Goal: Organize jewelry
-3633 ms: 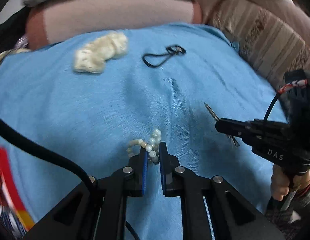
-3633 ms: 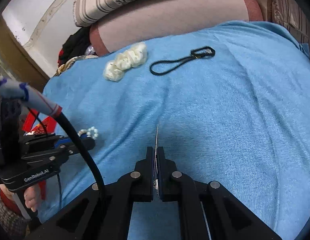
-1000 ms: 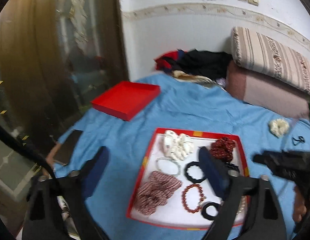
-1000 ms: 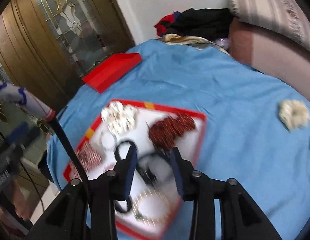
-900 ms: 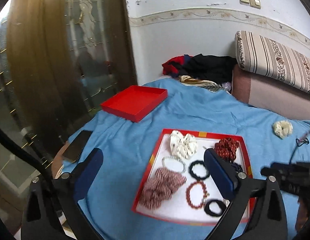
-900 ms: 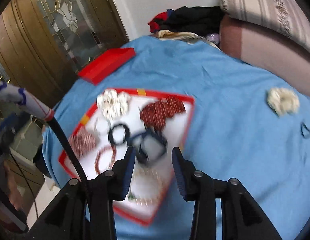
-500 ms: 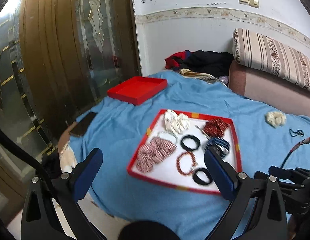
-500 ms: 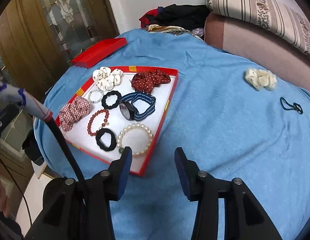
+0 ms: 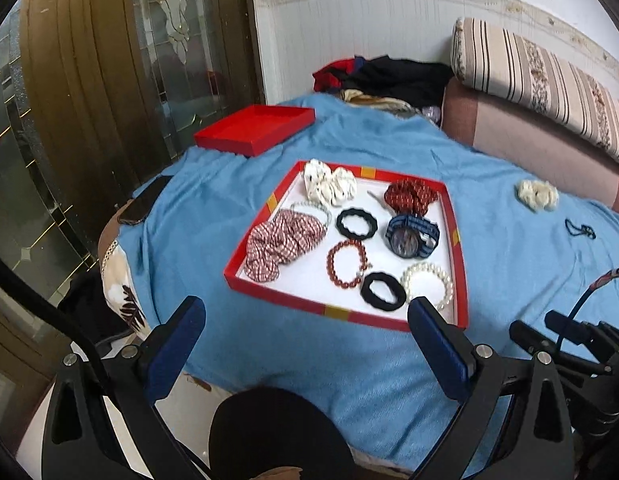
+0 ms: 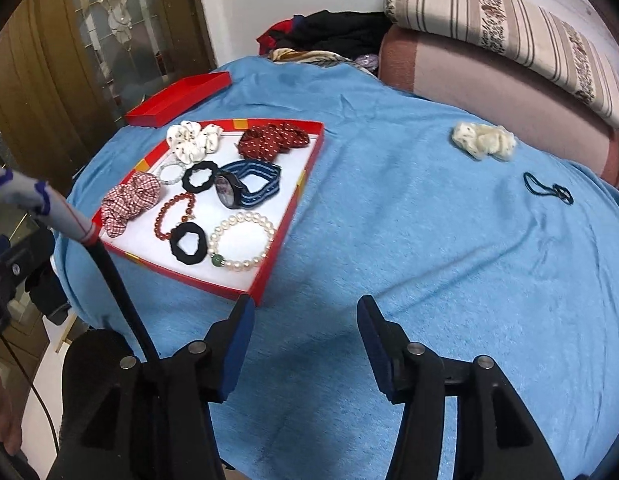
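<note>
Red tray [image 10: 290,216] now holds the hairpin [image 9: 376,199], both hand-held grippers emptied, left [image 9: 305,334] wide apart, right [image 10: 303,334] opening.

The small dark loop [image 9: 580,229] near the bed's far edge stays too small to identify (a hair tie, perhaps), and the phone [image 9: 143,202] lies half hidden by a fold of the blue cover.

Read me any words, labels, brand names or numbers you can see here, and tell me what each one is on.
Readable text: none in either view.
Watch dial, in the red tray: too blurred to read.
Yellow patches on the tray's rim: no lettering can be made out.
</note>
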Available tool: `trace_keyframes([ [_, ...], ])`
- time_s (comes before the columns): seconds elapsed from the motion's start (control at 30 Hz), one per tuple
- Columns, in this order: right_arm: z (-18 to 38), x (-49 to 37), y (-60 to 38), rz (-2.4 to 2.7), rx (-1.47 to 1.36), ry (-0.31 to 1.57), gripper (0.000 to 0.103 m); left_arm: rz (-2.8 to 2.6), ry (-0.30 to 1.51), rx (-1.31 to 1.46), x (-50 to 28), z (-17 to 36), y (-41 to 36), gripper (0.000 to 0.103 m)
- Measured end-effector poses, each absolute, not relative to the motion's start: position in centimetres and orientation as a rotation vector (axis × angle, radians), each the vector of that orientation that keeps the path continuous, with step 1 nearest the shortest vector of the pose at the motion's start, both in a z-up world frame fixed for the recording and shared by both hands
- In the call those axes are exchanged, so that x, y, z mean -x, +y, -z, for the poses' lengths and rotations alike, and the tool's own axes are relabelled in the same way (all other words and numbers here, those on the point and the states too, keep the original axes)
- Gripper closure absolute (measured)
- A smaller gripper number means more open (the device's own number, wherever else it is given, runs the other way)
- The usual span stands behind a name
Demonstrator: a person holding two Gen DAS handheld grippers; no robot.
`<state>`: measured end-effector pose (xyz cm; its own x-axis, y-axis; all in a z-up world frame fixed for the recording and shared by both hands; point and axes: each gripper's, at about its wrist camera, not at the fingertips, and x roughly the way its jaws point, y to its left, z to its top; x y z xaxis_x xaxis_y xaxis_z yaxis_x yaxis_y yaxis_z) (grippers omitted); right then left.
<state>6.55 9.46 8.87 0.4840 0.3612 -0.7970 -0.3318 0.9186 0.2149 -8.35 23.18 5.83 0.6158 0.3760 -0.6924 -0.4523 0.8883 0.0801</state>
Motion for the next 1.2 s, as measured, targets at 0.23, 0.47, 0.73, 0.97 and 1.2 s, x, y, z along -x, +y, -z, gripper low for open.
trace_keyframes([
  [0.23,-8.3,-6.2,10.6,-0.423,-0.007,1.002,0.044,-0.455,0.804,0.108,8.0,-5.3,23.2,0.002],
  [0.47,-8.6,-5.5,12.2,-0.426,0.065,0.97,0.038,-0.402,0.847,0.137,7.5,-4.5,23.5,0.002],
  [0.73,-7.6,-6.5,12.3,-0.386,0.065,1.025,0.038,-0.374,0.891,0.137,6.8,-3.2,23.9,0.002],
  [0.97,-7.6,-7.1,13.7,-0.367,0.07,1.061,0.035,-0.309,0.93,0.145,5.8,-2.5,25.7,0.002],
  [1.2,-8.2,-6.8,16.2,-0.312,0.064,1.13,0.031,-0.261,0.952,0.127,5.9,-2.9,29.0,0.002],
])
